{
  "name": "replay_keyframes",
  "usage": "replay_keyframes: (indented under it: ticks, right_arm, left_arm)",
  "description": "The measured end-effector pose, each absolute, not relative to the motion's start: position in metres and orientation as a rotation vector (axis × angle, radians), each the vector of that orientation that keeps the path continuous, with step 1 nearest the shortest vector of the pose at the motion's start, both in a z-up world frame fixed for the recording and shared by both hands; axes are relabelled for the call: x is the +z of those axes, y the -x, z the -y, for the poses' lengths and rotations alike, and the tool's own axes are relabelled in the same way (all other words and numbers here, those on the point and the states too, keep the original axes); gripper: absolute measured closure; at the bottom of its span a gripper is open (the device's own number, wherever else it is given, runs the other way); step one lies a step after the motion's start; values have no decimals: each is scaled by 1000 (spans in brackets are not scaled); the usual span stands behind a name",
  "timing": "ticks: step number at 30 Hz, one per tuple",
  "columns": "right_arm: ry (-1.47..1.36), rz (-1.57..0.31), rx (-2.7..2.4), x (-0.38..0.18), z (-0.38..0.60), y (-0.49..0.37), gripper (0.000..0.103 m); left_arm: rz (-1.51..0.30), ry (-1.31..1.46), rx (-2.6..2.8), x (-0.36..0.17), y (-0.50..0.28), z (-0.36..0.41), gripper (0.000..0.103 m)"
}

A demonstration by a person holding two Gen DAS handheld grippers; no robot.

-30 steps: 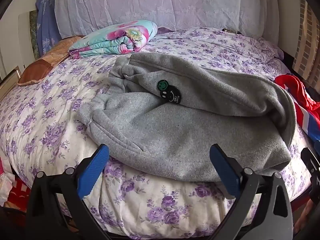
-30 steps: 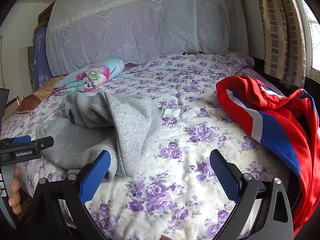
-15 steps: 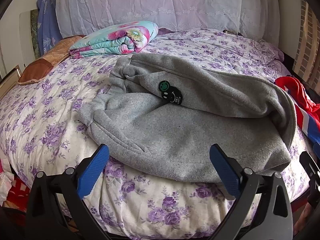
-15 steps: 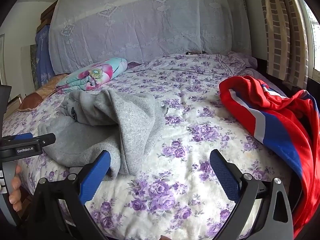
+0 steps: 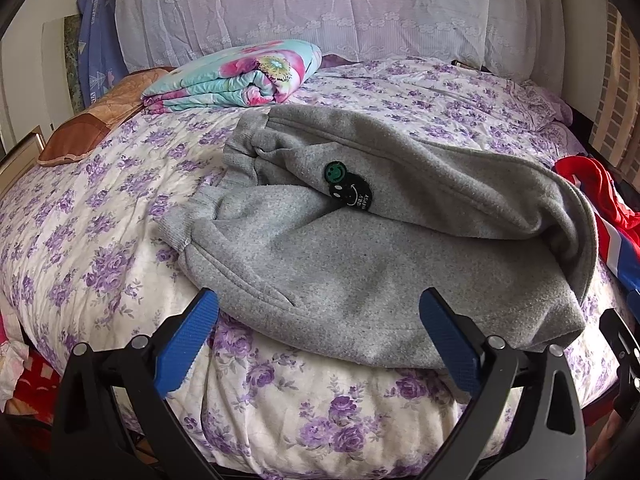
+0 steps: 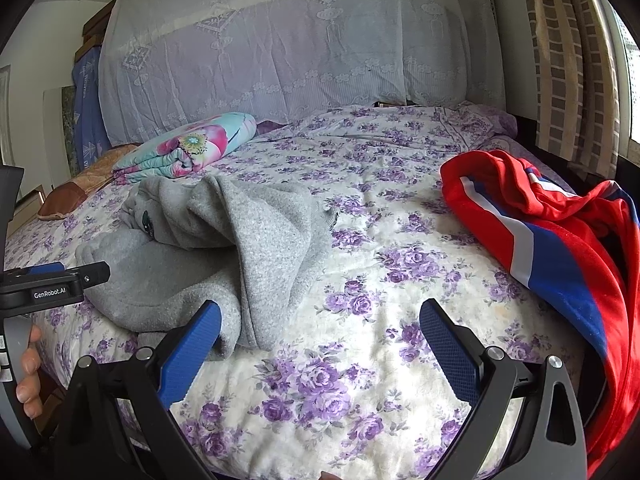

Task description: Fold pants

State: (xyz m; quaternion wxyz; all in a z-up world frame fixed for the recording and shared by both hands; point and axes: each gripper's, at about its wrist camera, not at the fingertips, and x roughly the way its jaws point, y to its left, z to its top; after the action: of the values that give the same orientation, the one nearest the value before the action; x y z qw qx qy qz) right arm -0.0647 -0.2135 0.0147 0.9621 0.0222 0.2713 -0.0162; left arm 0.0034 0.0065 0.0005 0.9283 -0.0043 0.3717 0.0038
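Note:
Grey sweatpants (image 5: 360,256) lie folded over in a loose heap near the bed's front edge, a green and black smiley patch (image 5: 347,185) showing on top. My left gripper (image 5: 318,312) is open just in front of them, nothing between its blue pads. From the right wrist view the same grey sweatpants (image 6: 224,256) sit at left. My right gripper (image 6: 320,322) is open over the bare sheet, its left pad (image 6: 192,344) close to the heap's near corner. The left gripper's body (image 6: 48,284) and a hand (image 6: 28,376) show at the far left.
A red, white and blue garment (image 6: 560,240) lies bunched at the bed's right side, also seen as the red garment (image 5: 600,204). A folded floral quilt (image 5: 240,76) and a brown pillow (image 5: 92,128) sit at the back left. The flowered bedsheet (image 6: 400,288) and a lace-covered headboard (image 6: 288,52) fill the rest.
Both views have shifted slightly: the pants and bed sit a little lower and nearer than a second ago. Both grippers stay open; the garments have not moved.

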Motion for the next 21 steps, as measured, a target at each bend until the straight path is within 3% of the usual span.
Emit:
replay_keyframes:
  ticks: [21]
  right_arm:
    - [-42, -551, -30, 15, 213, 63, 3]
  left_arm:
    - [-762, 11, 9, -1, -4, -6, 5]
